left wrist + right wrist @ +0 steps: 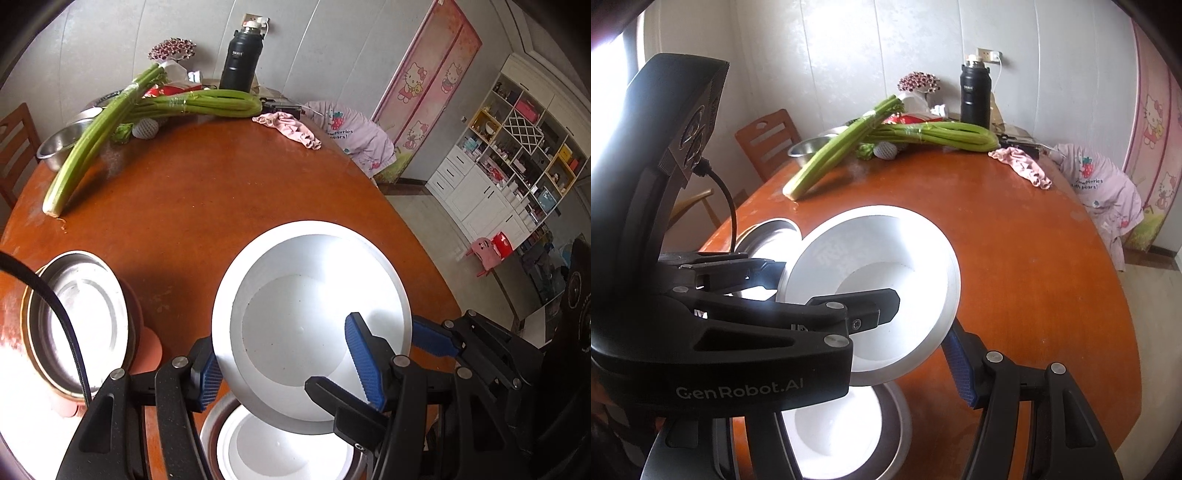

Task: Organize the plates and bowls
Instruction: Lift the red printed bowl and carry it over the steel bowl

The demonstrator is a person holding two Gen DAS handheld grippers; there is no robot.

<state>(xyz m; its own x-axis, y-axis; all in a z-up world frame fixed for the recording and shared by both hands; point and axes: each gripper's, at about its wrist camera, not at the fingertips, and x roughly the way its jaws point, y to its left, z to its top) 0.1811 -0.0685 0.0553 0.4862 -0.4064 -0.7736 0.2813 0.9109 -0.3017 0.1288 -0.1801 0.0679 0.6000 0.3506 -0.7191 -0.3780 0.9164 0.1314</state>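
- A white plate (310,321) is held tilted in the air above the orange-brown table (207,192), its hollow facing the cameras.
- The left gripper (284,358) is clamped on the plate's near rim: one blue pad sits behind the left edge, the other lies on the plate's inner face.
- The right gripper (919,325) is clamped on the same plate from its right side, one black finger across the inside, a blue pad under the rim.
- Directly below the plate rests another white dish inside a metal bowl (284,450), on the table's near edge.
- Left of the plate stands a stack of metal bowls (81,325); it is apart from the plate.
- Risk, as a judgement: both grips bite only on the glossy rim, so uneven pull between the two hands could twist the plate loose and drop it onto the dish below.
- A second risk: swinging left could knock the plate's rim against the metal stack.
- Far beyond the plate, at the table's back, lie long celery stalks (110,122) over a steel basin (59,147), a black flask (240,62), and a crumpled pink cloth (291,127).
- Right of the plate, past the table's edge, a chair draped in pale purple clothing (354,140), a pink cartoon-cat door (424,88) and white shelving (517,147) stand along the wall.
- The table surface looks smooth, lightly scuffed and brightly lit near the plate.
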